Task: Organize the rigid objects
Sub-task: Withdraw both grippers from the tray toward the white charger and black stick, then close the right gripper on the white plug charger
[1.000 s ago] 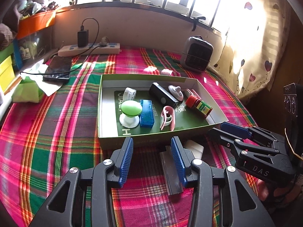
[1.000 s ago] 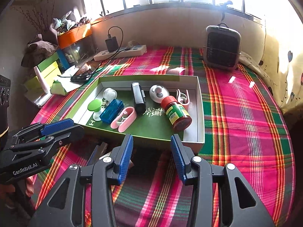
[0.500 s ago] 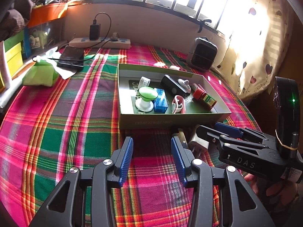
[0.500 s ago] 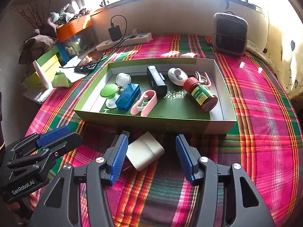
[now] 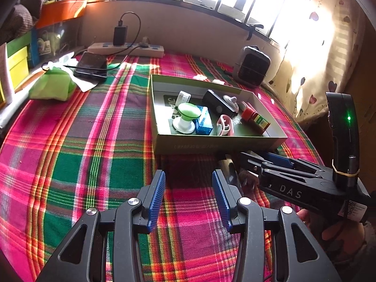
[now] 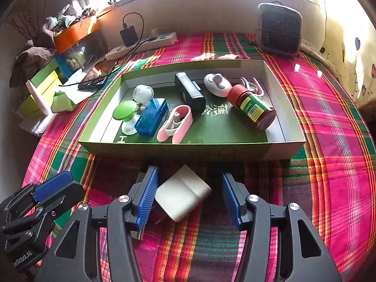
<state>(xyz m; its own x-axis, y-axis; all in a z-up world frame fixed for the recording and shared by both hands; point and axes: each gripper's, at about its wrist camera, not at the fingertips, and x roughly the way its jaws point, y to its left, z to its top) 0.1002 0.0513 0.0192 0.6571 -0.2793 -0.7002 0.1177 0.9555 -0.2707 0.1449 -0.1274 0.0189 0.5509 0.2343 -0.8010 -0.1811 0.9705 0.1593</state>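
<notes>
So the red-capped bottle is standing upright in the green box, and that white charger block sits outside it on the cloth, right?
Not quite. The right wrist view shows the red-capped bottle lying on its side in the green box, not upright. The white charger block does sit outside it on the cloth.

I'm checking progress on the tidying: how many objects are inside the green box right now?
7, maybe more hidden. In the green box: mushroom toy, blue case, white round piece at left; pink clip, black block in the middle; white knob, red-capped bottle at right.
</notes>
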